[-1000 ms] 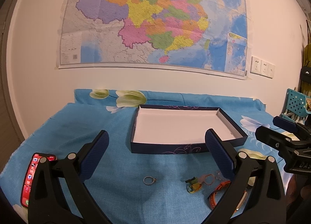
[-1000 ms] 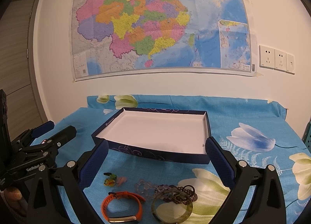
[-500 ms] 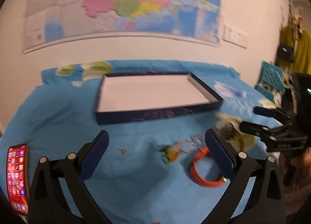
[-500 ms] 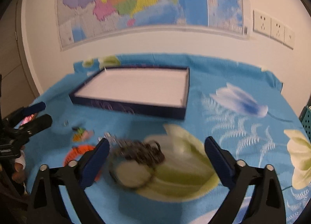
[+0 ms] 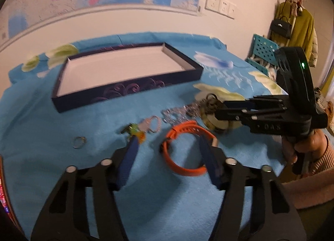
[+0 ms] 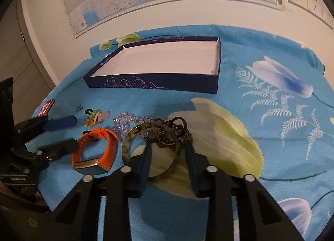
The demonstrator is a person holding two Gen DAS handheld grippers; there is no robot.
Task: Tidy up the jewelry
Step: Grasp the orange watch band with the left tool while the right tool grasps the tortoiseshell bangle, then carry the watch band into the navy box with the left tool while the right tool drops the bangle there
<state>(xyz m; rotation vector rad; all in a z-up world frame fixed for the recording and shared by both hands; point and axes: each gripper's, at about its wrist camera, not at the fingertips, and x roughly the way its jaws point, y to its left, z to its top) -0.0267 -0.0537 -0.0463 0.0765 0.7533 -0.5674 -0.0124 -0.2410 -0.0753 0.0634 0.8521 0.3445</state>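
Jewelry lies in a loose cluster near the front edge of the worktop (image 6: 261,153), on its blue flowered cloth. None of it is yet in the shallow dark box (image 6: 154,84) that stands empty toward the back edge.

The mottled bangle (image 6: 125,147) is the largest piece. It looks stiff and smooth, so it is probably best pinched across its rim. The right tongs (image 6: 168,145) have just been closing and now stand narrow. They straddle the bangle's right rim without visibly pressing on it.

The orange wristband (image 6: 108,153) looks rubbery and light, and its strap should give good purchase. The left tongs (image 5: 168,140) have just been closing to about half width. The band lies between them, not gripped.

The dark filigree piece (image 6: 167,142) and the clear bead strand (image 6: 123,122) would hang limp and could snag each other. The coloured charms (image 6: 91,119) and the thin ring (image 5: 79,142) are small, so a grip on them could easily slip.

Letters resembling "DAS" show on the right tongs' body. The box's print is unreadable.
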